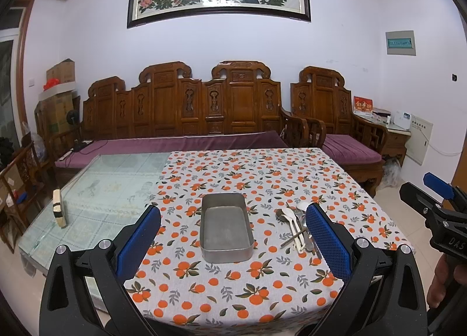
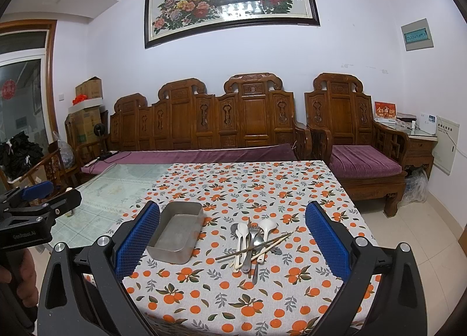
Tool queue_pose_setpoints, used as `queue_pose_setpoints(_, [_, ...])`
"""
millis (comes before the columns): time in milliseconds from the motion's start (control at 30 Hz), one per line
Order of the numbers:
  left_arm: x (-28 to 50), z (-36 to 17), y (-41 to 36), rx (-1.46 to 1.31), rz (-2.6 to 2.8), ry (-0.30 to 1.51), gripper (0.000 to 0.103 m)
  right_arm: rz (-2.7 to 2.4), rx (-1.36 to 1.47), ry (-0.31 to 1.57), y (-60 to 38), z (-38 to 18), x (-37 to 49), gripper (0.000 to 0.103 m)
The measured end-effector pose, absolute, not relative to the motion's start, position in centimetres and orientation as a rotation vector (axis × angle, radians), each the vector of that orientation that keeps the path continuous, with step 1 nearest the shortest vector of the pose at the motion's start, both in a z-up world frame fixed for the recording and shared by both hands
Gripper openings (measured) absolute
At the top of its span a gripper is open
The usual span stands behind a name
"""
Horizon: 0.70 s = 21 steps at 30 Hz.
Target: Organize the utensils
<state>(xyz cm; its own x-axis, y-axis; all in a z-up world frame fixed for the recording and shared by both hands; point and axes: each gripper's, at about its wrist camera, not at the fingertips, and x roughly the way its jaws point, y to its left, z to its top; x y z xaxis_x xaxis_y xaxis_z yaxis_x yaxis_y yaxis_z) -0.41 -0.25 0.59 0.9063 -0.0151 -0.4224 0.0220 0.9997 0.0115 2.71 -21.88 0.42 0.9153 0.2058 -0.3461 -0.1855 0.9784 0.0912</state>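
An empty metal tray (image 1: 226, 226) (image 2: 178, 232) stands on the orange-print tablecloth (image 1: 233, 286) (image 2: 233, 292). To its right lies a pile of utensils (image 1: 297, 228) (image 2: 252, 241): white spoons, metal spoons, a fork and chopsticks, crossed over each other. My left gripper (image 1: 233, 236) is open and empty, above the near table edge, in front of the tray. My right gripper (image 2: 232, 236) is open and empty, in front of the pile. Each gripper shows at the edge of the other's view (image 1: 437, 198) (image 2: 38, 198).
The left part of the table is bare glass (image 1: 102, 190) (image 2: 116, 187) with a small block (image 1: 59, 207) on it. A wooden sofa (image 1: 181, 120) and armchair (image 2: 350, 137) stand behind the table. Tiled floor lies to the right.
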Motion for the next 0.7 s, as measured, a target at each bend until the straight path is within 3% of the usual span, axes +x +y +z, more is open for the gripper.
queue_pose_setpoints(700, [-0.48, 0.36, -0.52, 0.020, -0.023, 0.437, 0.096, 0.202, 0.057, 0.361, -21.86, 0.36, 2.74, 0.100])
